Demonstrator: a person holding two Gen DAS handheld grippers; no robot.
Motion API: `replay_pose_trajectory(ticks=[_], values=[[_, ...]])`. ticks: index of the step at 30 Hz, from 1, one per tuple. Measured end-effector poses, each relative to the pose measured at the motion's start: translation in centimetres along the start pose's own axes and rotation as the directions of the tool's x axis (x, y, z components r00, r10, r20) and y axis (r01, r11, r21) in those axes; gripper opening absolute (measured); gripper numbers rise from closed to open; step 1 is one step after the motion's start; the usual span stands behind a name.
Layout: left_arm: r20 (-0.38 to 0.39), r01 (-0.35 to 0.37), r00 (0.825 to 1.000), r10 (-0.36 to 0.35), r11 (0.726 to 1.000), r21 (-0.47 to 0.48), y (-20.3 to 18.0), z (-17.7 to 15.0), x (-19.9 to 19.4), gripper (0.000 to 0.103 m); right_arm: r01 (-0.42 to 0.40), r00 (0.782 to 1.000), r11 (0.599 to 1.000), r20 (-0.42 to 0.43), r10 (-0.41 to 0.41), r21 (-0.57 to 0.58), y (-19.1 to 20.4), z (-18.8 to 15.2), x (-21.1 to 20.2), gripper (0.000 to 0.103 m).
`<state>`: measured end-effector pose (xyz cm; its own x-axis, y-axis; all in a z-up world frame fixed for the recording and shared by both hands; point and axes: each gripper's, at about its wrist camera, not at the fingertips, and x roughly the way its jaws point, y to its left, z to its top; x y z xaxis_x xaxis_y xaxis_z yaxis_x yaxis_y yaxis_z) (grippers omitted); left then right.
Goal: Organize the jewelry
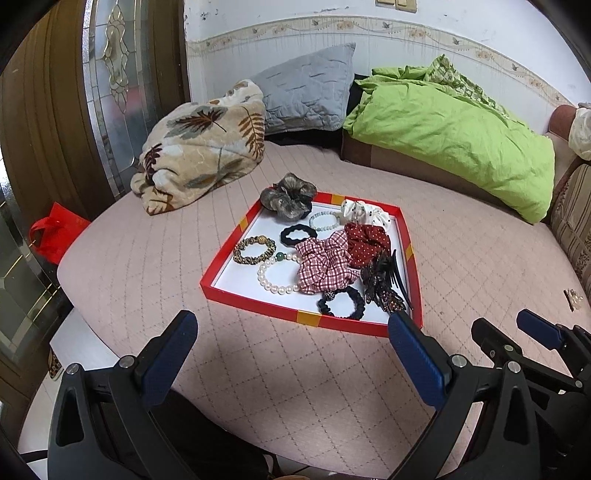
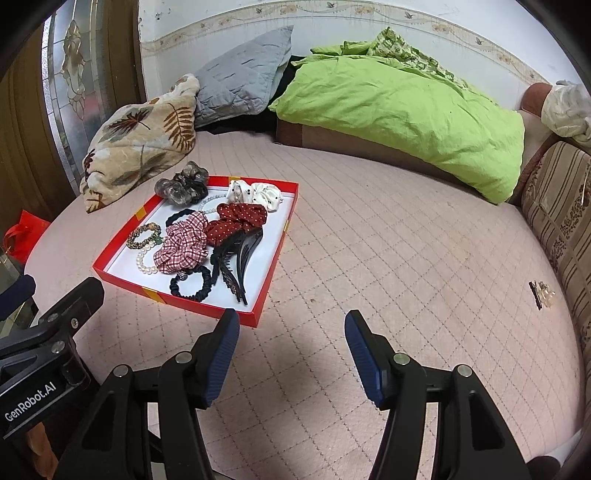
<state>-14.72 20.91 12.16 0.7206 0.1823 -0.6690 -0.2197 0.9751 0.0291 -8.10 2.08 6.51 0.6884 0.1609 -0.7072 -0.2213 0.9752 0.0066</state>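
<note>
Both claws — left claw (image 1: 291,332), right claw (image 2: 291,334) — tilt downward, open and empty, near the red tray (image 1: 258,301).

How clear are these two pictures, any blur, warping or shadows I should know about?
Left wrist view: sharp, strong fisheye bending the wall border, dark corners; red tray evenly lit. Right wrist view: equally sharp and warped; a soft shadow lies on the quilted bed cover by the right gripper. No glare in either.
</note>
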Motion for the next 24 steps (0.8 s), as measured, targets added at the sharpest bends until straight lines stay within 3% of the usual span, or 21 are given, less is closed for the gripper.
replay_pose_trajectory(ticks=[24], values=[[-0.081, 0.014, 0.997, -0.016, 1.0, -0.027, 0.7, -0.6, 3.9, 0.102, 0.047, 0.998, 0.997, -0.043, -0.049, -0.061, 0.9, -0.3, 2.9, 0.065]])
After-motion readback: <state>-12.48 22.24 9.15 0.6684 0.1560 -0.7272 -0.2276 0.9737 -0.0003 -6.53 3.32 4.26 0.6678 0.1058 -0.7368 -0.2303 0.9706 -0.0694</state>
